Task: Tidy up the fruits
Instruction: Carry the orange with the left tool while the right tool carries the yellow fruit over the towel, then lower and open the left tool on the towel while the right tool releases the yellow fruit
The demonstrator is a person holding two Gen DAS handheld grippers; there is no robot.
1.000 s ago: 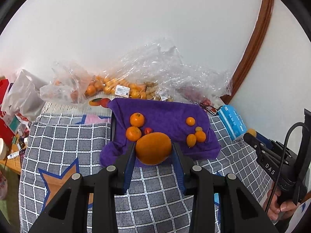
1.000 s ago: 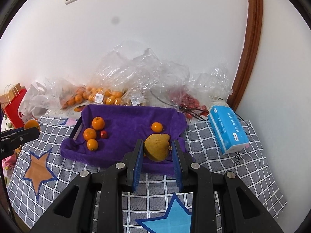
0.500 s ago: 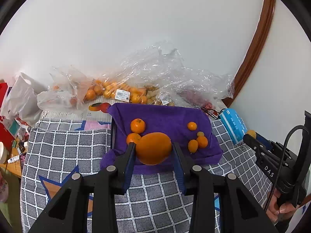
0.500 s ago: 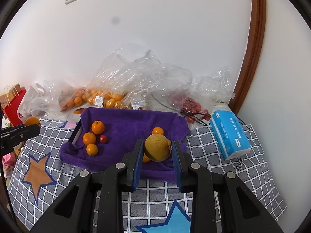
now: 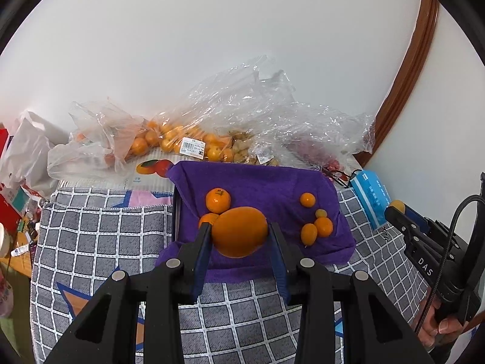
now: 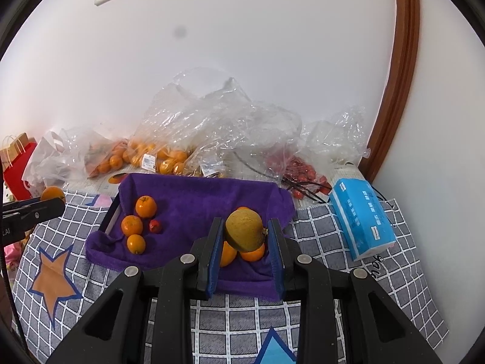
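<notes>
My left gripper (image 5: 239,233) is shut on a large orange (image 5: 240,231) and holds it above the near edge of the purple towel (image 5: 266,185). My right gripper (image 6: 245,233) is shut on a yellow-brown fruit (image 6: 245,230) above the towel's right part (image 6: 197,200). Small oranges lie on the towel in two groups: left (image 6: 132,225) with a small red fruit (image 6: 155,226), and right (image 5: 323,226). The right gripper shows at the right edge of the left wrist view (image 5: 397,209); the left gripper shows at the left edge of the right wrist view (image 6: 54,201).
Clear plastic bags of oranges (image 5: 169,142) and red fruits (image 6: 300,173) lie along the wall behind the towel. A blue tissue pack (image 6: 362,218) lies at the right. A grey checked cloth (image 6: 60,242) covers the table. A red bag (image 6: 15,173) stands at the far left.
Both grippers have drawn back and up a little with their fruits; the towel and bags sit lower and further in view. Both stay shut.
</notes>
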